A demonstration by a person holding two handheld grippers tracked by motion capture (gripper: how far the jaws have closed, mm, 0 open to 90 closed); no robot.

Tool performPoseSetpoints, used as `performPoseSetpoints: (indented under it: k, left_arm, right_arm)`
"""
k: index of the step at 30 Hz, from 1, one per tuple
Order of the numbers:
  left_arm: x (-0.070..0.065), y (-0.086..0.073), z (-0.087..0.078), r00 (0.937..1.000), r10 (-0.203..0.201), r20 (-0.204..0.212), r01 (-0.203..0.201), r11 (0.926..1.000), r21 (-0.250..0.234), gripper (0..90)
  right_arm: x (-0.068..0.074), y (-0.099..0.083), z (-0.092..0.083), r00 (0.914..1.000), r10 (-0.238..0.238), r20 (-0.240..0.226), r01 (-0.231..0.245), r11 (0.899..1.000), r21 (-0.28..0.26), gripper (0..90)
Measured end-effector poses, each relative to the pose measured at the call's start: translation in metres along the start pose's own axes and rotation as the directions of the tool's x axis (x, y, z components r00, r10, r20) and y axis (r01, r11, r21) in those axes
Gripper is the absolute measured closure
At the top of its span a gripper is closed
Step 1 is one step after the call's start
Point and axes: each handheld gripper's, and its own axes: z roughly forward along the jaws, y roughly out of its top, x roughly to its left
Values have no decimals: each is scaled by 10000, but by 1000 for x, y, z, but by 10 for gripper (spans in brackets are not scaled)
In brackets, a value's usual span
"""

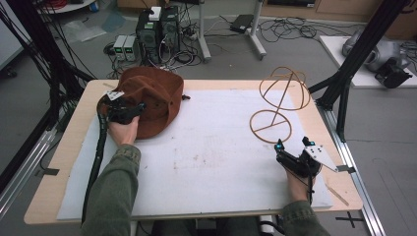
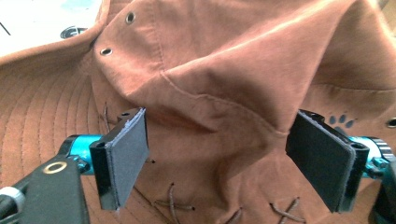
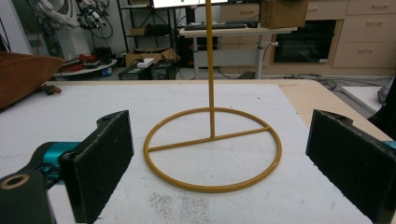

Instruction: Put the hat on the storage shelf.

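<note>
Hat [image 1: 152, 101] lies on counter [image 1: 211, 157], not yet on stand [image 1: 275, 105]. Left gripper [image 2: 219, 154] spread around its crown; right gripper [image 3: 224, 163] spread, empty, facing stand base.

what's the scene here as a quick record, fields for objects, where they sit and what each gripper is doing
surface: table covered by a white mat
hat: brown hat, far left of the mat, crumpled
stand: yellow wire stand, right side, upright, ring base flat on the mat
left gripper: left gripper, open, jaws on either side of a fold of the hat's cloth
right gripper: right gripper, open, low over the mat, facing the stand's base, not touching it
background: computers and cables on the floor beyond the table
</note>
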Motion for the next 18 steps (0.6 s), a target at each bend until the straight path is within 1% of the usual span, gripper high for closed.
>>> performPoseSetpoints:
  k: [3,4,5,6,7,9,10,11,13,15,16,17,18]
  left_arm:
    - [-7,0,5,9981,610,31,-610,9975,347,221]
    - [-9,2,6,9968,795,47,-797,9961,383,227]
    - [-11,3,7,9962,875,51,-876,9955,373,227]
    - [-12,5,8,9957,930,46,-931,9950,353,227]
    - [-13,8,9,9962,863,96,-866,9957,326,227]
    - [-14,11,12,9971,763,55,-764,9965,346,229]
    - [-14,12,12,9972,741,58,-743,9966,353,238]
    - [-15,12,13,9970,773,40,-774,9964,341,245]
    - [-15,10,15,9962,873,-31,-870,9953,435,286]
    - [-15,9,17,9955,941,-54,-936,9939,586,368]
    - [-15,8,17,9951,986,-96,-977,9930,670,442]
    - [-16,7,18,9938,1096,-165,-1080,9912,770,644]
    - [-16,6,18,9917,1273,-162,-1255,9885,841,753]
  right_arm:
    - [1,-1,2,10000,-85,-8,85,10000,25,67]
    - [2,-1,3,10000,-71,-44,71,9999,82,67]
    - [2,-1,3,10000,-71,-44,71,9999,82,67]
    - [2,-1,3,10000,-60,-60,60,9999,95,67]
    - [3,-1,3,9999,-127,-76,128,9999,95,67]
    - [4,-2,3,9999,-96,-127,98,9999,129,67]
    - [4,-2,3,9997,-209,-119,210,9997,81,67]
    - [5,-2,3,9998,-102,-154,104,9999,130,67]
    - [5,-2,3,9997,-157,-188,159,9998,117,67]
    - [5,-2,3,9997,-138,-205,141,9998,148,67]
    - [5,-2,3,9997,-129,-195,132,9998,163,67]
    - [5,-2,3,9997,-125,-192,128,9998,155,67]
    - [4,-2,3,9998,-111,-194,114,9998,165,67]
